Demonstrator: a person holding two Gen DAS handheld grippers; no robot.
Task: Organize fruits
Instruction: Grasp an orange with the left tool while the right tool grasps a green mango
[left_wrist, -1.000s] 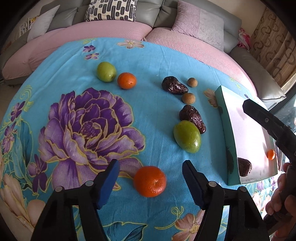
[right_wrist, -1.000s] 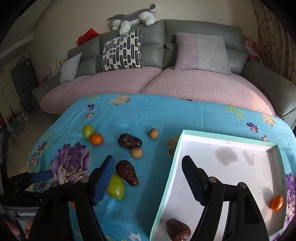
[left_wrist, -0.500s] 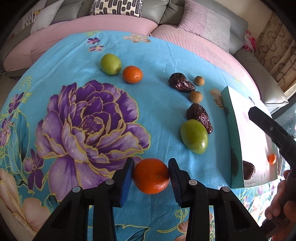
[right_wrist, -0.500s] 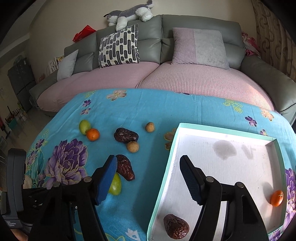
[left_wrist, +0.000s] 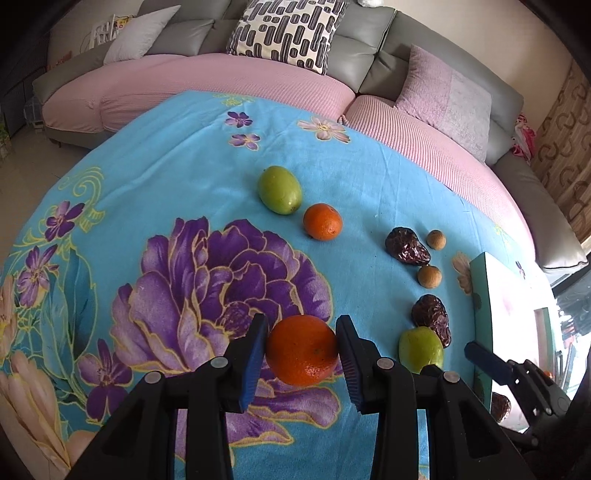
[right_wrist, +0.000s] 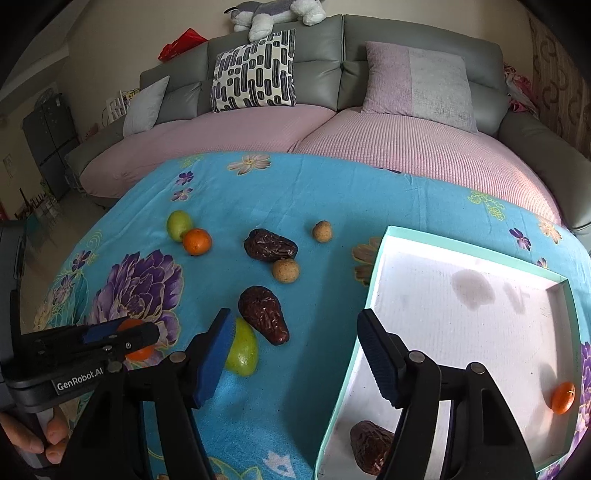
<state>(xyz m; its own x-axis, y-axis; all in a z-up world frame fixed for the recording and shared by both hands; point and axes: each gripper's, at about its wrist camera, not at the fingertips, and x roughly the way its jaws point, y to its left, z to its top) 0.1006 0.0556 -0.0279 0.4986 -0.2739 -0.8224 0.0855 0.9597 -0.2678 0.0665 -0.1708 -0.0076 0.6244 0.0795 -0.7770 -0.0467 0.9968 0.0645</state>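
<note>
My left gripper (left_wrist: 301, 350) is shut on an orange tangerine (left_wrist: 302, 350) and holds it just above the blue flowered cloth; it also shows in the right wrist view (right_wrist: 122, 338) at the left. My right gripper (right_wrist: 295, 354) is open and empty, over the near left rim of the mint-edged white tray (right_wrist: 384, 240). The tray holds a date (right_wrist: 369, 445) and a small tangerine (right_wrist: 563, 397). On the cloth lie a green fruit (right_wrist: 242, 350), two dates (right_wrist: 264, 317) (right_wrist: 270, 244), two small brown round fruits (right_wrist: 285, 270), a second tangerine (left_wrist: 322, 221) and a second green fruit (left_wrist: 279, 189).
The round table is covered with the blue cloth (left_wrist: 166, 155). A grey and pink sofa (right_wrist: 332, 125) with cushions curves behind it. The tray's side wall (left_wrist: 480, 314) stands at the right in the left wrist view.
My left gripper closed on the near tangerine and lifted and tilted up with it. My right gripper shifted slightly and stayed open.
</note>
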